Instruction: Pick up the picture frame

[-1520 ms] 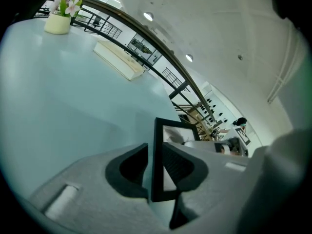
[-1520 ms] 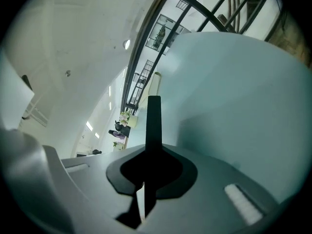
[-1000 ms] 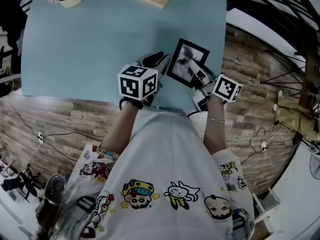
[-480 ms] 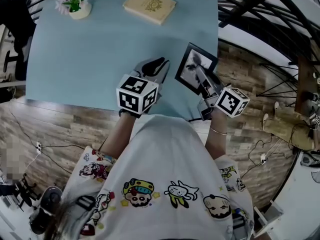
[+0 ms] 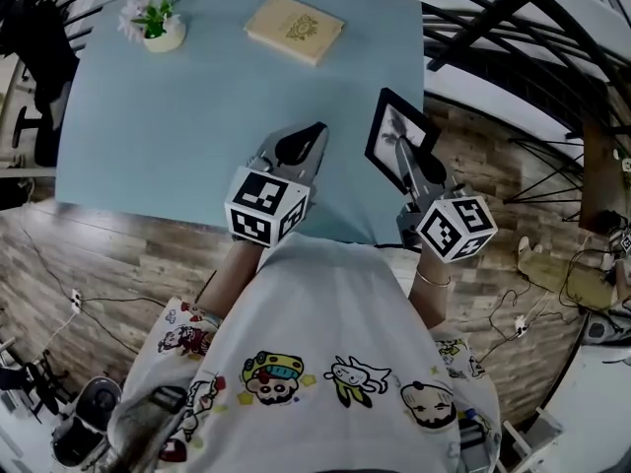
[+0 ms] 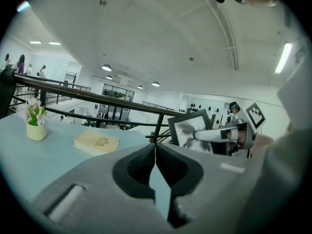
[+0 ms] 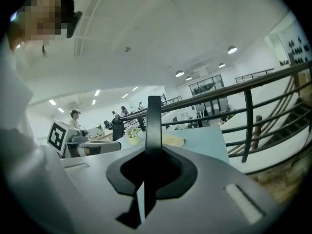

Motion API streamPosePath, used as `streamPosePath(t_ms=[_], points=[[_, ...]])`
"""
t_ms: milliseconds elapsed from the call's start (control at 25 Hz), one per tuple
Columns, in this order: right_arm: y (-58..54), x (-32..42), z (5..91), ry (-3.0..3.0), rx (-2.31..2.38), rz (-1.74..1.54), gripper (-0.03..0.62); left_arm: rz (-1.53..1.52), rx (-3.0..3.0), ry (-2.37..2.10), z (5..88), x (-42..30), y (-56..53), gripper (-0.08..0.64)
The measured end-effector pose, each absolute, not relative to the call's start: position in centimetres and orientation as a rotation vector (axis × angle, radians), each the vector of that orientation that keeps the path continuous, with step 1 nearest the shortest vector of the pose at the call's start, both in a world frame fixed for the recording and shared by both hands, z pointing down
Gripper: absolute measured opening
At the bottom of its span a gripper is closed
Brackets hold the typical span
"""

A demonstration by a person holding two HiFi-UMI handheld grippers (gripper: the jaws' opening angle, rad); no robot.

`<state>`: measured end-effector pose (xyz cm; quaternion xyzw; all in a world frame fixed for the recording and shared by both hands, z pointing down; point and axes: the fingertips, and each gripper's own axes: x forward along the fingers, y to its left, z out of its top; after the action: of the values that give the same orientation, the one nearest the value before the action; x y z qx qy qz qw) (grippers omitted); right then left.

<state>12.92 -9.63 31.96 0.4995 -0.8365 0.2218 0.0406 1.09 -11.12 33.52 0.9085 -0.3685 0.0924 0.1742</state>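
Note:
The black picture frame [image 5: 392, 129] with a grey print is off the light blue table [image 5: 177, 126], tilted up on edge above the table's right front corner. My right gripper [image 5: 402, 153] is shut on its lower edge; in the right gripper view the frame [image 7: 153, 121] stands edge-on between the pads. In the left gripper view the frame [image 6: 189, 129] shows with the right gripper [image 6: 220, 134] across it. My left gripper [image 5: 312, 136] hovers left of the frame, apart from it. Its jaws have just been closing and now meet with nothing between them [image 6: 155, 147].
A tan book [image 5: 294, 29] lies at the table's far side, and a small pot of flowers [image 5: 158, 26] stands at the far left corner. A black railing [image 5: 513, 28] runs past the table's right edge. Wood-look floor lies below.
Both grippers have risen. The frame has come up off the table in the right gripper and turned from flat to nearly upright. The left gripper's jaws have gone from open to shut.

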Motion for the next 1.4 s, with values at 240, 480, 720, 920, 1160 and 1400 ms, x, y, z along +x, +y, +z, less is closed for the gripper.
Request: streamPosePath(t_ms=[240, 480, 720, 920, 1160, 1400], points=[[-9.0, 12.8, 30.6, -2.539, 1.577, 0.473, 0.023, 0.293, 2.631, -1.112, 32.7, 0.3, -10.7, 0.000], [-8.5, 13.4, 30.6, -2.473, 1.645, 0.297, 0.021, 0.286, 2.650, -1.166, 32.7, -0.6, -10.2, -0.002], [-7.8, 13.7, 30.7, -2.410, 1.681, 0.169, 0.021, 0.302, 2.672, -1.244, 32.7, -2.0, -9.8, -0.002], [-7.2, 13.9, 31.2, -2.398, 1.674, 0.165, 0.022, 0.340, 2.664, -1.264, 33.4, -2.8, -9.3, -0.002], [-6.8, 13.9, 32.0, -2.393, 1.667, 0.211, 0.023, 0.348, 2.649, -1.271, 33.7, -3.2, -9.1, -0.002], [-7.0, 13.9, 31.5, -2.403, 1.675, 0.205, 0.023, 0.340, 2.644, -1.277, 33.6, -3.1, -9.4, -0.002]])
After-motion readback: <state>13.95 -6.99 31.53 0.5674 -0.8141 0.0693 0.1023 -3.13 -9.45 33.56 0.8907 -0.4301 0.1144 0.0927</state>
